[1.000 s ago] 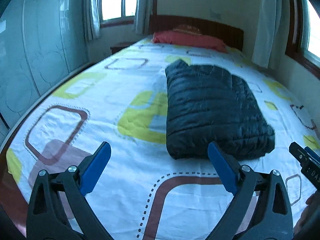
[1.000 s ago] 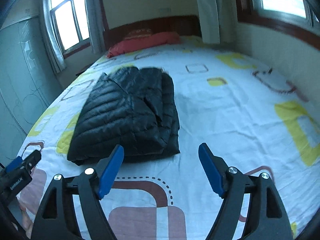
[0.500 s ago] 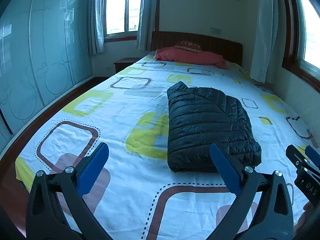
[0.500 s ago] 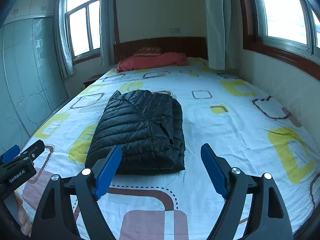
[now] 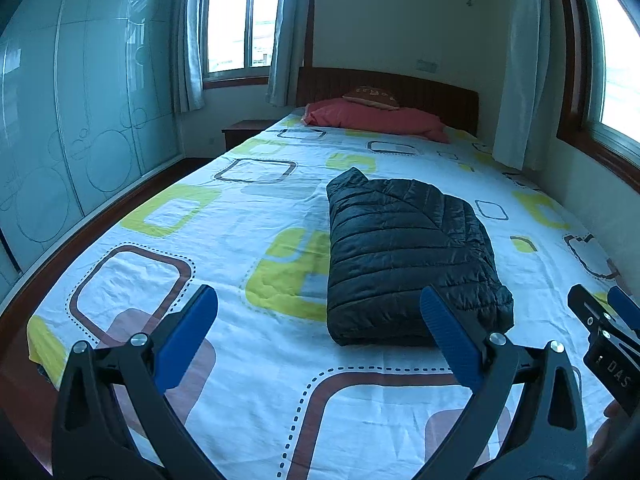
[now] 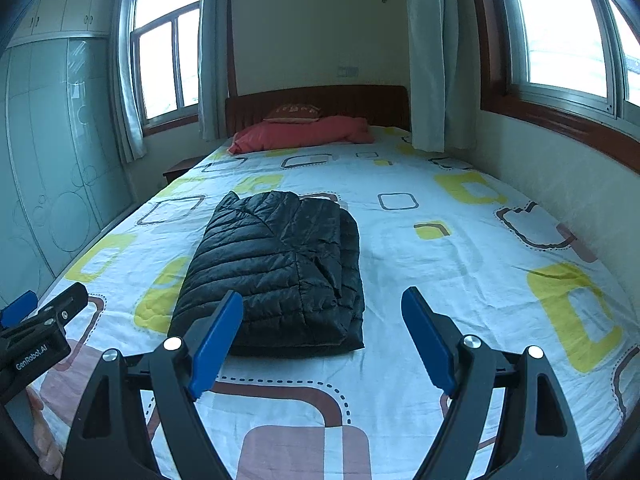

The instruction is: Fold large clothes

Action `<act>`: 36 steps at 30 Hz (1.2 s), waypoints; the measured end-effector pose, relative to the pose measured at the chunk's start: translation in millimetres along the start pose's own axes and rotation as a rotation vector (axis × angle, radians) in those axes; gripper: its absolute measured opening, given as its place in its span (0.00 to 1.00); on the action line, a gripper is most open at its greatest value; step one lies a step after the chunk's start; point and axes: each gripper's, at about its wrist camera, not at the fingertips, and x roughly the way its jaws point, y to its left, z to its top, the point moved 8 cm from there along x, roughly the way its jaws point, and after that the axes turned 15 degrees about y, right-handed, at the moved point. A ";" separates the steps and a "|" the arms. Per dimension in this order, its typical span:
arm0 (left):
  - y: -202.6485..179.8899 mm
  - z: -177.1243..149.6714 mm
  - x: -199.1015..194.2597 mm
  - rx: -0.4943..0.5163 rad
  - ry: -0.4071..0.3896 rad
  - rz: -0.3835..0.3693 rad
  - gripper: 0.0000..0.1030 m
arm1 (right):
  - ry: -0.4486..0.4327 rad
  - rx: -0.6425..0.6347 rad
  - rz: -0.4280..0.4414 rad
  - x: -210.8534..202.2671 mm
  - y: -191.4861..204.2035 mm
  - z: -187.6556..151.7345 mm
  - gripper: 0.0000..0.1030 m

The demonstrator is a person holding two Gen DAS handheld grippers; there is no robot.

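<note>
We hold our left gripper (image 5: 318, 336) and right gripper (image 6: 322, 336) wide open and empty, away from the folded black quilted puffer jacket (image 6: 276, 268) lying on the patterned white bed sheet (image 6: 460, 240), since folding seems finished.

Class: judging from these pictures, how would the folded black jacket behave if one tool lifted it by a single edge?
The jacket looks puffy and quilted, so probably light for its bulk. It is soft, so it would likely sag and unfold. Its shiny fabric may slip between the pads.
</note>
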 end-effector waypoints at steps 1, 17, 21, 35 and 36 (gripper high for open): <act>-0.3 -0.1 0.0 -0.001 -0.001 0.001 0.98 | 0.000 0.001 0.000 0.3 -0.4 0.2 0.78; -3.0 -0.5 3.4 0.009 0.003 -0.012 0.98 | -0.031 0.005 -0.001 -3.4 0.8 2.6 0.78; -3.5 -0.8 3.6 0.010 0.006 -0.014 0.98 | -0.033 0.006 -0.001 -3.7 0.5 2.7 0.78; -5.2 0.1 3.6 0.011 -0.001 -0.016 0.98 | -0.035 0.006 0.004 -3.8 0.6 2.5 0.78; -5.5 0.8 3.3 0.010 -0.005 -0.016 0.98 | -0.036 0.006 0.006 -3.9 0.9 2.5 0.78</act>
